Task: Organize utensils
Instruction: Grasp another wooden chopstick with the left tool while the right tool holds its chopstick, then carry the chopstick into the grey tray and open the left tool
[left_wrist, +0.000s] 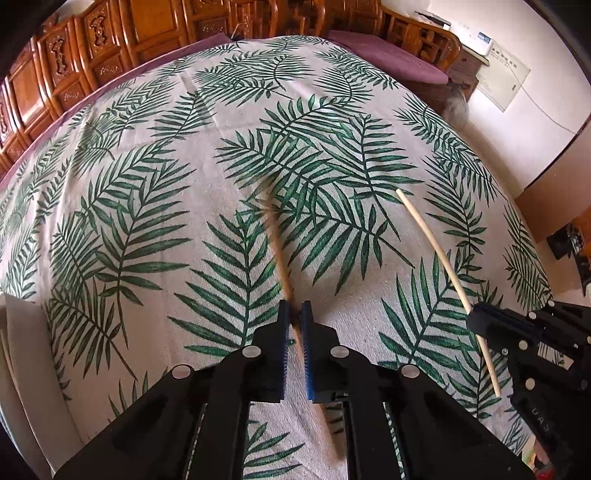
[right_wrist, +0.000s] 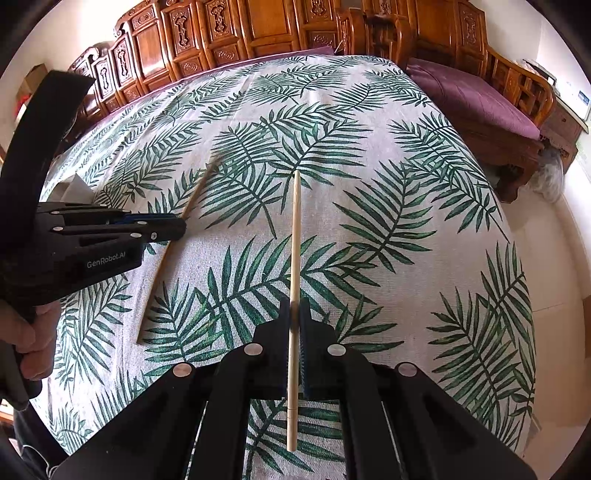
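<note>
The worktop (right_wrist: 424, 206), spread with a palm-leaf cloth (left_wrist: 155, 206), carries nothing but open fabric ahead of both claws, so I judge the pair is meant to be laid together somewhere on it. Beyond stand carved wooden cabinets (right_wrist: 229, 33) and a bench with a purple cushion (right_wrist: 476, 99) (neither part of the job). The left claw (left_wrist: 294, 317) is closed narrowly on one chopstick (left_wrist: 280, 254), gripping it near the middle so it balances and angles forward. The right claw (right_wrist: 294, 314) likewise pinches the second chopstick (right_wrist: 294, 240) at mid-length, pointing it straight ahead. Both sticks appear raised above the cloth, roughly parallel and well apart, ready to be brought side by side.
</note>
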